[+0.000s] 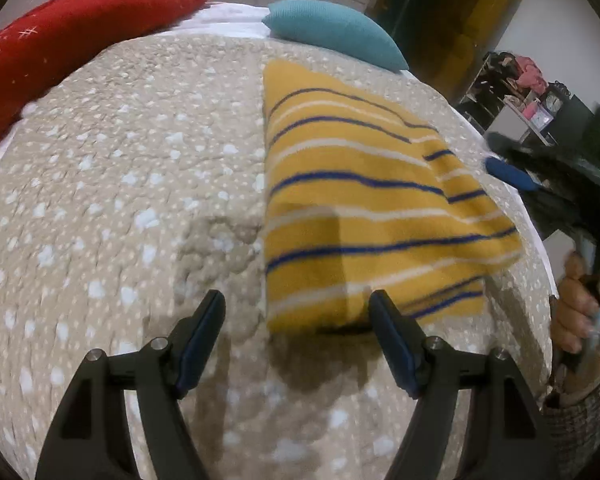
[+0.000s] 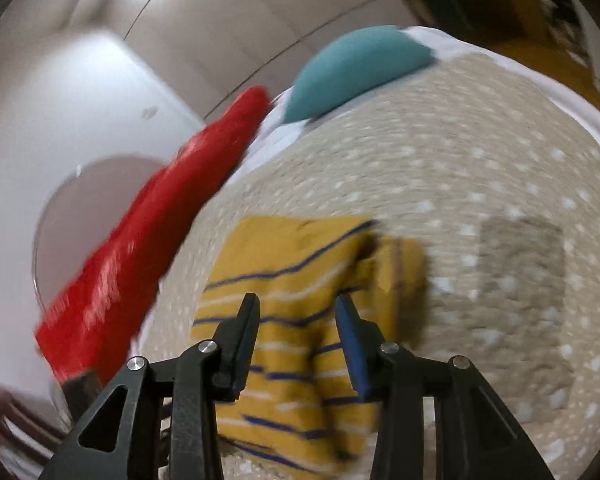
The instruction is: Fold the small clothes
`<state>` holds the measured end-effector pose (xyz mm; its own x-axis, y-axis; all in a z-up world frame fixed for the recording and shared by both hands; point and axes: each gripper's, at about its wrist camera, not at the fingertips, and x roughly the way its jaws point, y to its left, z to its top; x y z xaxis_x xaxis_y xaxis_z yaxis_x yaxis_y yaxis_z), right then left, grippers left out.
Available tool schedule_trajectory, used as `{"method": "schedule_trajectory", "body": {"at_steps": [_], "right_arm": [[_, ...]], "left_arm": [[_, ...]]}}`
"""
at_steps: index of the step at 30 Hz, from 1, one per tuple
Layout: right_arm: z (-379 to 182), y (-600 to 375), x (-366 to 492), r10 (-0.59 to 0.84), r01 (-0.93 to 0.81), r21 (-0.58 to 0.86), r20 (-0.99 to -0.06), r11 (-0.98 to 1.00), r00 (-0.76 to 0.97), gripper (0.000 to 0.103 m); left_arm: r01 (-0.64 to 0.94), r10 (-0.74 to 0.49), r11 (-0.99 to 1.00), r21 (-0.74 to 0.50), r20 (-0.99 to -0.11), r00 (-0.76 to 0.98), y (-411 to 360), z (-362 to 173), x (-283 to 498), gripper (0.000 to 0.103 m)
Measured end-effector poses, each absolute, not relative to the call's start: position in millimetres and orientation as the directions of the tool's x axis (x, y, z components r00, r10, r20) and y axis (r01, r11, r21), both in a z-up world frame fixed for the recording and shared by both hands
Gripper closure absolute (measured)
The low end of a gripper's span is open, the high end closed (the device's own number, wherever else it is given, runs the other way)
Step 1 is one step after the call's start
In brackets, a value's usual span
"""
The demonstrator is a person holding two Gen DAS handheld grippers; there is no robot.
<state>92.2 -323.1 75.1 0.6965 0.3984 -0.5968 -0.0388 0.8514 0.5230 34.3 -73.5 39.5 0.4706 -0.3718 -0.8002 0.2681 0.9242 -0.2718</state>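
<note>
A small yellow garment (image 1: 364, 208) with blue and white stripes lies folded flat. It rests on the speckled beige bedspread (image 1: 120, 184), its far end near the teal pillow (image 1: 336, 32).

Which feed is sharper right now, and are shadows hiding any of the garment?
Left wrist view: mostly sharp, the yellow striped knit garment readable; the open left gripper shadows its near edge. Right wrist view: motion-smeared, red cushion streaked, stripes soft under the open right gripper.

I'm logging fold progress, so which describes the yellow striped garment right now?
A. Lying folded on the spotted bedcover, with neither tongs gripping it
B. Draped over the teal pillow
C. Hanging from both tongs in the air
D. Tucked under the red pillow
A: the yellow striped garment lies folded on the spotted bedcover, with the left tongs and right tongs both open and gripping nothing.
</note>
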Motion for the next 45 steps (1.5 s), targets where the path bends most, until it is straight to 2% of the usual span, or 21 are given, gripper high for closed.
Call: {"method": "schedule_trajectory", "body": {"at_steps": [1, 3, 5, 6, 7, 9, 11, 13, 15, 17, 25, 30, 32, 35, 37, 42, 45], "right_arm": [[72.3, -313.0, 96.7, 0.361, -0.023, 0.479, -0.628, 0.878, 0.689, 0.058], [59.3, -304.6, 108.8, 0.311, 0.028, 0.433, -0.689, 0.901, 0.655, 0.050], [42.9, -309.0, 119.1, 0.331, 0.076, 0.486, -0.692, 0.870, 0.641, 0.049], [35.4, -314.9, 125.0, 0.390, 0.088, 0.563, -0.668, 0.822, 0.634, 0.052], [29.7, -320.7, 129.2, 0.454, 0.091, 0.635, -0.637, 0.767, 0.623, 0.081], [27.6, -331.8, 128.1, 0.538, 0.084, 0.739, -0.559, 0.669, 0.631, 0.086], [41.9, -337.7, 116.9, 0.521, 0.048, 0.737, -0.521, 0.675, 0.676, 0.087], [47.7, -348.2, 104.9, 0.485, 0.061, 0.721, -0.523, 0.690, 0.702, 0.087], [37.7, -353.6, 101.5, 0.401, 0.142, 0.655, -0.603, 0.742, 0.690, 0.087], [28.4, -349.9, 99.3, 0.355, 0.175, 0.591, -0.667, 0.788, 0.655, 0.081], [74.8, -323.8, 37.0, 0.316, 0.031, 0.502, -0.591, 0.864, 0.742, 0.080], [21.8, -318.0, 37.3, 0.319, 0.120, 0.488, -0.718, 0.865, 0.619, 0.080], [28.9, -314.6, 23.1, 0.287, 0.116, 0.469, -0.698, 0.876, 0.656, 0.080], [62.2, -285.1, 4.1, 0.251, 0.027, 0.392, -0.640, 0.920, 0.726, 0.080], [72.5, -260.0, 3.8, 0.258, -0.032, 0.344, -0.634, 0.938, 0.730, 0.080], [49.8, -198.9, 34.5, 0.317, -0.130, 0.309, -0.698, 0.942, 0.642, 0.080], [19.6, -176.0, 52.7, 0.309, -0.102, 0.306, -0.768, 0.947, 0.560, 0.079]], "left_arm": [[0.264, -0.374, 0.924, -0.277, -0.799, 0.470, -71.2, 39.7, 27.8, 0.030], [0.258, -0.385, 0.921, -0.293, -0.795, 0.470, -68.5, 40.3, 17.1, 0.030], [0.251, -0.397, 0.916, -0.312, -0.788, 0.470, -66.8, 40.1, 8.2, 0.030], [0.245, -0.403, 0.914, -0.322, -0.785, 0.471, -65.5, 40.4, 3.5, 0.030], [0.240, -0.405, 0.914, -0.328, -0.784, 0.471, -63.8, 40.3, 1.6, 0.030], [0.235, -0.409, 0.912, -0.335, -0.781, 0.472, -61.9, 42.7, 0.1, 0.030], [0.234, -0.406, 0.914, -0.332, -0.778, 0.480, -57.9, 44.0, -6.5, 0.029], [0.224, -0.385, 0.923, -0.314, -0.781, 0.491, -56.0, 43.8, -13.8, 0.029], [0.208, -0.373, 0.928, -0.309, -0.789, 0.488, -54.2, 39.2, -15.4, 0.029], [0.190, -0.362, 0.932, -0.308, -0.804, 0.472, -53.7, 33.3, -16.6, 0.029], [0.172, -0.342, 0.940, -0.296, -0.793, 0.504, -42.7, 33.1, -38.0, 0.027], [0.143, -0.322, 0.946, -0.290, -0.792, 0.519, -28.8, 37.2, -51.2, 0.027], [0.133, -0.295, 0.955, -0.267, -0.785, 0.545, -23.5, 41.4, -54.7, 0.022], [0.101, -0.238, 0.970, -0.221, -0.778, 0.581, -17.4, 43.7, -59.6, 0.021], [0.091, -0.219, 0.974, -0.206, -0.777, 0.589, -15.6, 43.4, -60.6, 0.021], [0.069, -0.187, 0.981, -0.183, -0.772, 0.608, -5.7, 47.2, -67.0, 0.021], [0.045, -0.146, 0.987, -0.151, -0.769, 0.623, 1.7, 49.9, -69.9, 0.019]]}}
